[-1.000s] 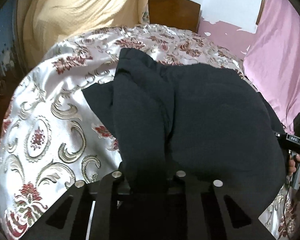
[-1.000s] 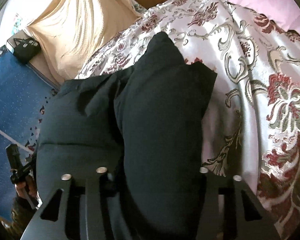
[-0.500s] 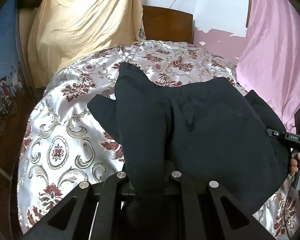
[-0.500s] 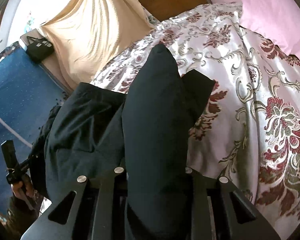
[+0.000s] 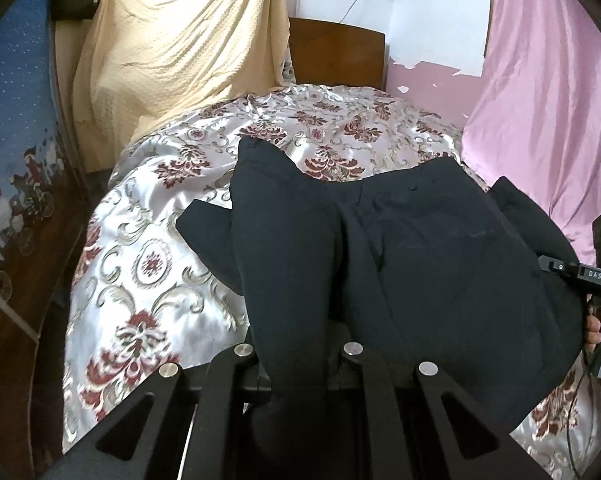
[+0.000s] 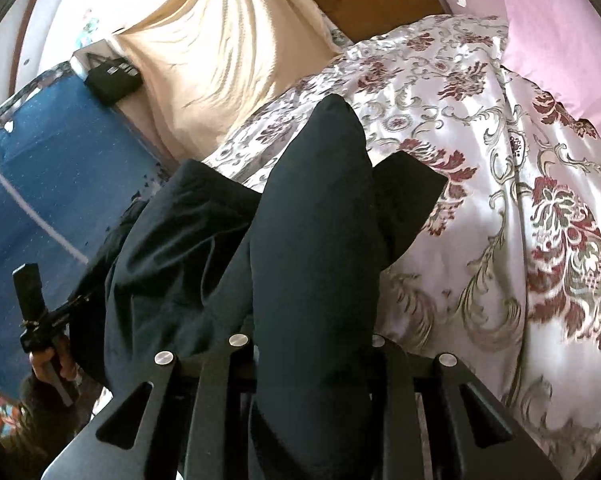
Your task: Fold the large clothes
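Observation:
A large black garment [image 5: 440,264] hangs stretched between my two grippers, above a floral satin bedspread [image 5: 148,264]. My left gripper [image 5: 296,360] is shut on a thick fold of the garment, which hides the fingertips. In the right wrist view, my right gripper [image 6: 310,348] is shut on another bunched fold of the black garment [image 6: 312,240]. The garment's far ends still rest on the bedspread [image 6: 500,240]. The other gripper's handle, held in a hand, shows at each view's edge: the right one [image 5: 598,274] and the left one [image 6: 32,312].
A yellow cloth [image 5: 172,52] drapes at the bed's far left. A pink cloth [image 5: 548,92] hangs along the right, and a wooden headboard [image 5: 336,56] stands behind. A blue patterned surface [image 6: 60,184] runs beside the bed, with a black pouch [image 6: 114,76] near it.
Both grippers have risen and pulled back with the garment. More of it is lifted off the bedspread and more of the bed shows. The right jaws have narrowed onto the fold.

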A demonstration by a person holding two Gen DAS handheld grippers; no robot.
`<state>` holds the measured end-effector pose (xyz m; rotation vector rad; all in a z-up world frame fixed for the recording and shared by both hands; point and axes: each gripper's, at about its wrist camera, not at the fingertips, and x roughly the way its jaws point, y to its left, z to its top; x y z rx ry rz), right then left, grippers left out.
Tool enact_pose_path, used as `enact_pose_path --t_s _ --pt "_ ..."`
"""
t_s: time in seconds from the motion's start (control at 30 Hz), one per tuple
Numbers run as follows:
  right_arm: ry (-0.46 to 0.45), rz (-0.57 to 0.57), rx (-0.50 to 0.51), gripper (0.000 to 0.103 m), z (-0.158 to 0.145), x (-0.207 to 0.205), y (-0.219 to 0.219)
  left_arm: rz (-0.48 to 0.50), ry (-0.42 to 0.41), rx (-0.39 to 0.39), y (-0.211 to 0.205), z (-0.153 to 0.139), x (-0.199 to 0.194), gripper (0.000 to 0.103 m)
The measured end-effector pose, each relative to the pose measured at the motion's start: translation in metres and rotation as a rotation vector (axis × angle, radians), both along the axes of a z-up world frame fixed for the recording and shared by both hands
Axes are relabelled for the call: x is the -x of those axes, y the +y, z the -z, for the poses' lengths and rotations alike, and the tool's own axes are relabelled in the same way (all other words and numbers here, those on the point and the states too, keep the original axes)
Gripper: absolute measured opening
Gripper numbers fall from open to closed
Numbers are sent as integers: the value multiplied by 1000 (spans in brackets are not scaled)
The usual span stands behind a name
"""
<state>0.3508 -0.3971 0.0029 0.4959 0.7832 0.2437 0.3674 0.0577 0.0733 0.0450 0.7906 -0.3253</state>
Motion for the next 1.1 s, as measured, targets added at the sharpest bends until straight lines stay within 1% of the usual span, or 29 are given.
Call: enact_pose_path --t_s 0.2,0.37,0.43,0.5,0.57,0.67,0.7,0.73,0.8,0.83,0.87,0.9,0.93,0.97,1.03,1.1 --pt "3 -5 20 21 0 39 12 -11 27 5 5 8 27 12" --pt "20 30 65 22 12 54 16 -27 44 -18 2 27 35 13" --pt "37 59 75 24 19 54 14 -46 61 -18 6 35 34 15" --pt "58 83 103 30 24 54 16 -77 92 -20 10 41 32 18" --pt "73 94 145 33 28 54 18 -106 119 -35 13 48 31 23" --pt "99 115 184 43 30 53 20 -148 138 -67 14 54 31 28" --pt "112 128 195 49 31 54 19 -157 138 -70 15 56 33 32" --pt "119 143 206 53 31 55 19 -173 137 -76 16 57 34 36" --pt "122 168 237 68 30 57 17 -193 133 -74 18 57 37 52" --pt "122 178 256 73 30 58 17 -204 120 -58 20 55 41 69" --pt "111 194 290 86 27 60 18 -217 99 -41 22 52 45 78" --pt "94 206 318 95 23 62 20 -231 78 -30 24 49 48 81" --pt "73 215 345 96 19 65 22 -249 58 -25 25 45 52 85" --pt "50 219 370 96 13 69 24 -259 42 -18 25 42 56 87" --pt "30 216 385 97 6 73 28 -261 23 -1 23 36 63 89" --pt "6 211 390 101 -1 79 34 -251 10 6 17 32 71 93"
